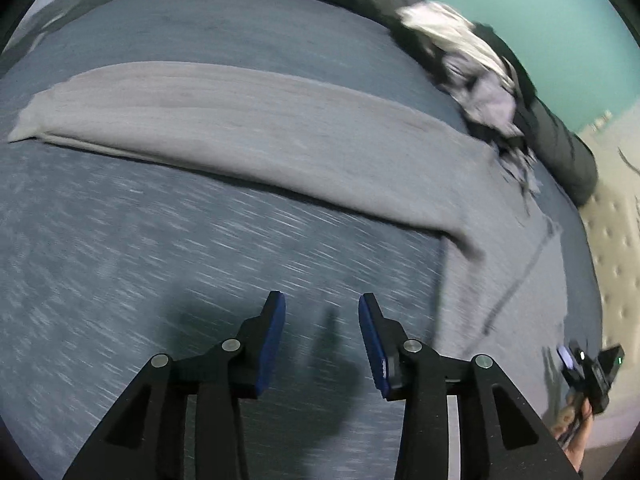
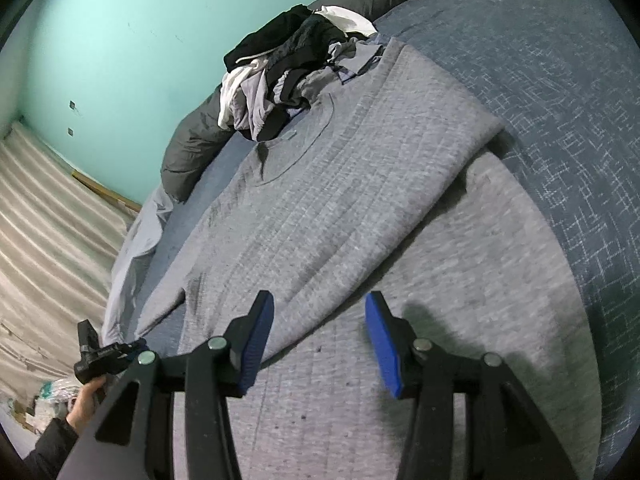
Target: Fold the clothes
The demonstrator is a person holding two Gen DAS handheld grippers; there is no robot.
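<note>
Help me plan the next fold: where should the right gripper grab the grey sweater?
Probably the folded sleeve's lower edge just ahead of the right gripper. That edge lies raised on the sweater's flat body, so open jaws coming low from the near side could slip one finger under it.

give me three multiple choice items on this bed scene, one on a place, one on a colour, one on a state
1. Where is the pile of unfolded clothes?
A. by the dark bolster near the wall
B. on the floor
C. between the right gripper's fingers

2. What colour is the wall?
A. red
B. turquoise
C. black

3. How is the left gripper?
A. shut on a sleeve
B. shut on nothing
C. open, holding nothing

Key: 1 A, the pile of unfolded clothes leans on the dark bolster. 2 B, the wall is turquoise. 3 C, the left gripper gapes above the blue bedspread, off the grey sweater.
</note>
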